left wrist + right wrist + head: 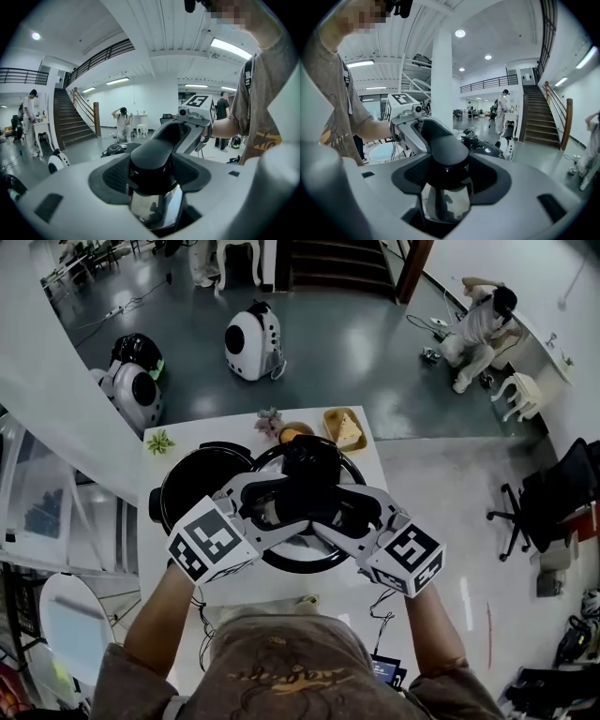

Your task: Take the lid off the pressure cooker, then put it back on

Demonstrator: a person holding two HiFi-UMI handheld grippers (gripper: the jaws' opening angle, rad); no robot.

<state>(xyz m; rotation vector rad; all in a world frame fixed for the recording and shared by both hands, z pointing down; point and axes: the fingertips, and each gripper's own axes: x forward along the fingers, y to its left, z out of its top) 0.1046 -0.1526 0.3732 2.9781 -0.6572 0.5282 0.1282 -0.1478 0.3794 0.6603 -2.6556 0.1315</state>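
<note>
My left tongs (274,510) and right tongs (330,514) are both clamped on the black handle (309,463) of the lid (309,563), from 8 and 4 o'clock. The lid hangs over the table (272,589), at 3 o'clock from the open pot (192,486).

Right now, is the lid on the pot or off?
Off. The left hand-held gripper and the right hand-held gripper clamp the lid by its handle, beside the open pot, whose dark inside shows.

At frame centre, the lid (302,557) is largely covered by the left gripper (274,508) and right gripper (349,512).
</note>
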